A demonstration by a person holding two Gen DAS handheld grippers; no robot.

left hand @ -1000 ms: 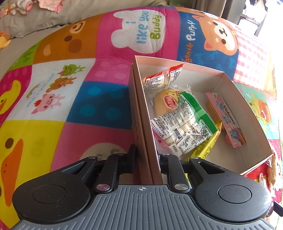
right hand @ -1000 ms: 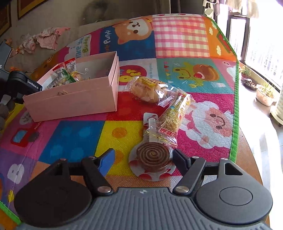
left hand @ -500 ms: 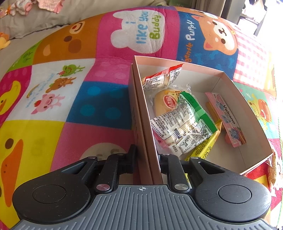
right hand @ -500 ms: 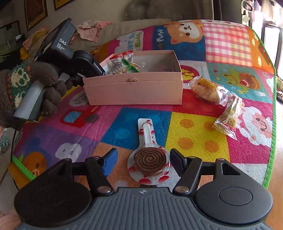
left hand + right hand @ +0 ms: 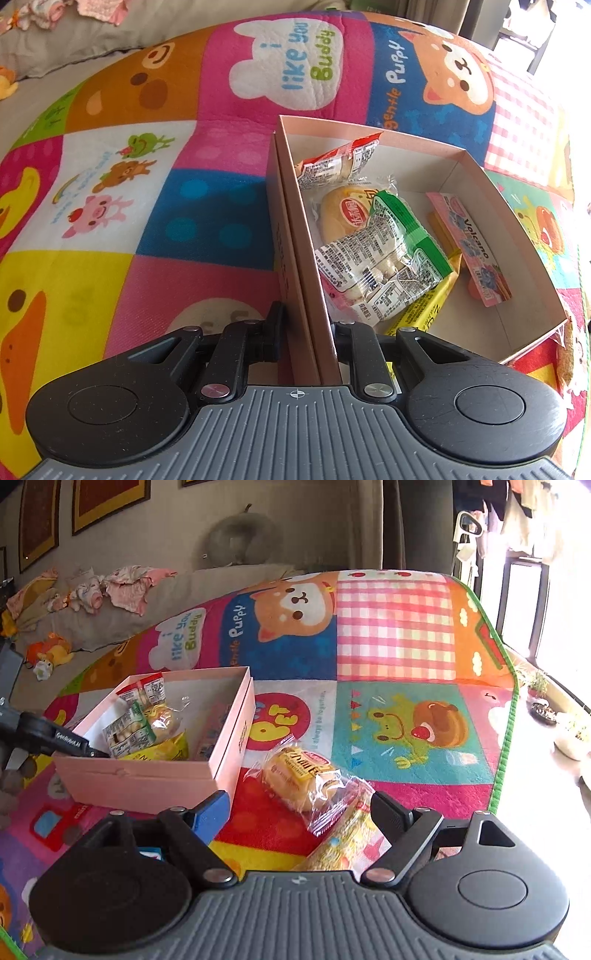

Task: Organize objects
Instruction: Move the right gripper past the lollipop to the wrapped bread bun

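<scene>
A pink cardboard box (image 5: 476, 173) sits on the colourful mat and holds several snack packets, among them a green-edged packet (image 5: 391, 258) and a bun (image 5: 343, 218). My left gripper (image 5: 306, 321) is shut on the box's near left wall. The box also shows in the right wrist view (image 5: 147, 779). My right gripper (image 5: 299, 808) is open, with a wrapped bun (image 5: 303, 779) and a yellow snack bar (image 5: 343, 842) on the mat between its fingers.
The patchwork mat (image 5: 391, 638) ends in a green border (image 5: 506, 738) at the right. A grey couch (image 5: 155, 602) with clothes and toys lies behind. A window and potted plants (image 5: 543, 709) stand at the right.
My right gripper has swung away from the spiral lollipop, right and forward over the wrapped bun and yellow bar. The lollipop is out of view. My left gripper stays clamped on the box wall.
</scene>
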